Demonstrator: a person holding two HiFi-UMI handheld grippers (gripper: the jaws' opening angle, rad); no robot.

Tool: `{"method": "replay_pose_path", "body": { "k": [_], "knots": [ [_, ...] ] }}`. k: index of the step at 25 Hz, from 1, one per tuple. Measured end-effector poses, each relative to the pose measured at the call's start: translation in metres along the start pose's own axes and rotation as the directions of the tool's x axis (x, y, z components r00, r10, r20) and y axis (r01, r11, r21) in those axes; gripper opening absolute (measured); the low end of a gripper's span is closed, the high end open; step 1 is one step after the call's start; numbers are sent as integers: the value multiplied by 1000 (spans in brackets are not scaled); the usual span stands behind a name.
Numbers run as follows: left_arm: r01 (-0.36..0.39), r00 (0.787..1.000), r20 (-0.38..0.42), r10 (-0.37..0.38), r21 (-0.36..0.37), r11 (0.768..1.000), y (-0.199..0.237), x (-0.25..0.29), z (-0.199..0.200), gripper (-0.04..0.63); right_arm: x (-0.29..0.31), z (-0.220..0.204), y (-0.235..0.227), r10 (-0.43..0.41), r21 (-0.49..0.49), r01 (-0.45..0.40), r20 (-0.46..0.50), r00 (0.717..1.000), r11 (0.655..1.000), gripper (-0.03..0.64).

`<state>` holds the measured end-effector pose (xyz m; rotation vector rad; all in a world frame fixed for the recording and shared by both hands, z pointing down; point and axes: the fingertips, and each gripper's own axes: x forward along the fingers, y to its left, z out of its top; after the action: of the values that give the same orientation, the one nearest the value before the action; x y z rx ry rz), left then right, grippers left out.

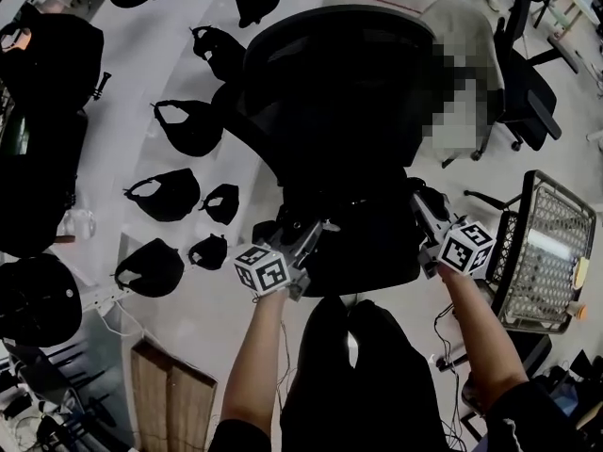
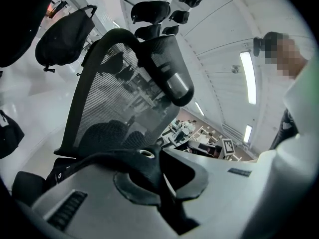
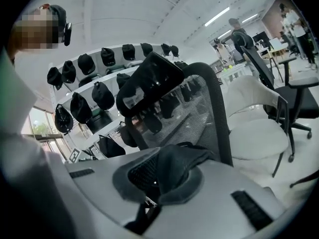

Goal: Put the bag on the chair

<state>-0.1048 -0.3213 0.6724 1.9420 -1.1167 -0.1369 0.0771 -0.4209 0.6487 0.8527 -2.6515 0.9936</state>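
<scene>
Black bag [image 1: 363, 245] is held up by both grippers, w/ the person standing just in front of the black mesh chair [image 1: 339, 92]. In head view the bag spans the gap btwn the two grippers and sits below the chair's backrest in the frame. The seat itself is hidden under the bag, so can't tell if the bag touches it.

Left gripper [image 1: 316, 229] is clenched on a black strap of the bag w/ a metal eyelet. In the left gripper view the fabric bunches up right at the jaws, w/ the chair's mesh back rising close behind.

Right gripper [image 1: 419, 205] is clenched on a fold of the bag's fabric, part mesh, w/ a bit of zip showing below the jaws in the right gripper view. The chair's back and headrest stand just beyond.

Rows of small black bags [image 1: 165, 196] lie well apart, left of the chair. A white chair [image 3: 254, 131] stands beside it on the right. A wire basket [image 1: 551, 243] is near the right gripper.
</scene>
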Motion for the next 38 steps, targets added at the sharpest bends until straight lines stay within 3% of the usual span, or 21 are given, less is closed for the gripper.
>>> {"method": "replay_pose_path", "body": {
  "k": [6, 12, 17, 23, 29, 32, 38],
  "knots": [
    [-44, 999, -17, 43, -39, 998, 37, 9, -6, 25, 26, -28, -18, -4, 3, 4, -67, 998, 1000, -2],
    [-83, 990, -123, 75, -68, 994, 82, 21, -34, 25, 55, -63, -44, -13, -24, 9, -194, 981, 1000, -2],
    [-102, 993, -63, 95, -127, 987, 111, 11, -36, 25, 71, -71, -42, 25, -47, -34, -187, 982, 998, -2],
    [-89, 995, -60, 84, -88, 992, 127, 28, -26, 25, 85, -72, -67, -23, -38, 16, -179, 984, 999, 0],
    [-94, 980, -172, 98, 33, 995, 148, 36, -20, 26, 101, -77, -77, -49, -172, 5, -251, 967, 985, 0],
    [-135, 969, -195, 151, 93, 986, 161, 41, -17, 56, 111, -75, -88, -61, -149, 23, -259, 964, 989, 0],
    [-241, 947, -205, 246, 50, 969, 190, 45, -22, 128, 124, -92, -97, -92, -104, 66, -263, 960, 992, 0]
  ]
}}
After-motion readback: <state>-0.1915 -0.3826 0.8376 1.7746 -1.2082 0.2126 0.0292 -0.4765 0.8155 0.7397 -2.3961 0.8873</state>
